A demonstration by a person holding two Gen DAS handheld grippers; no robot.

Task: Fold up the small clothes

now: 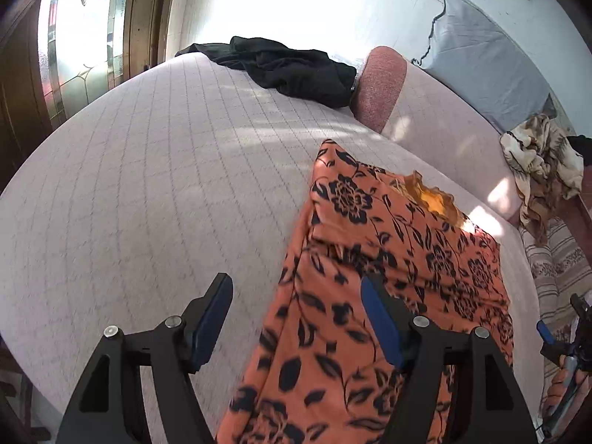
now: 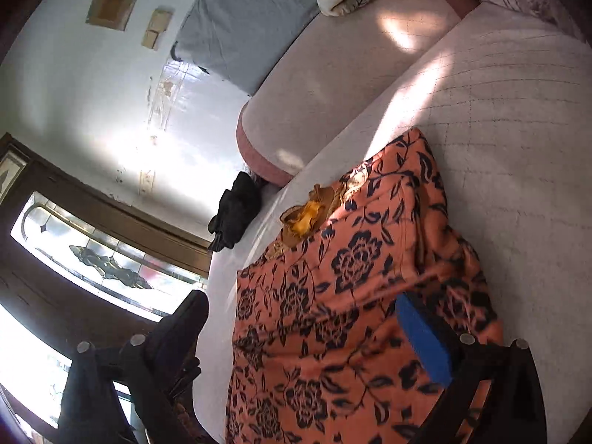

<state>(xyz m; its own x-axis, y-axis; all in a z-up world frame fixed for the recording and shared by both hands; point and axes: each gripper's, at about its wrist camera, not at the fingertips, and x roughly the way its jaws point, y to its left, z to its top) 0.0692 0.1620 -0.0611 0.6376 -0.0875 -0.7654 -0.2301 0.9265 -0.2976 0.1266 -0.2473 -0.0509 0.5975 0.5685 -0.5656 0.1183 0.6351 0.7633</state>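
An orange garment with a black flower print (image 1: 388, 259) lies on the pale quilted bed (image 1: 148, 185), its lace-trimmed neck opening toward the pillows. It also shows in the right wrist view (image 2: 351, 296). My left gripper (image 1: 296, 318) is open just above the garment's left edge, the right finger over the cloth, the left finger over bare bed. My right gripper (image 2: 310, 333) is open above the garment's near part, empty. The right gripper also shows at the far right of the left wrist view (image 1: 569, 336).
A black garment (image 1: 292, 66) lies crumpled at the bed's far end beside a pink bolster (image 1: 381, 85). A grey-blue pillow (image 1: 481, 59) leans on the wall. A beige patterned cloth (image 1: 540, 162) is heaped at right. A stained-glass door (image 1: 74, 37) stands left.
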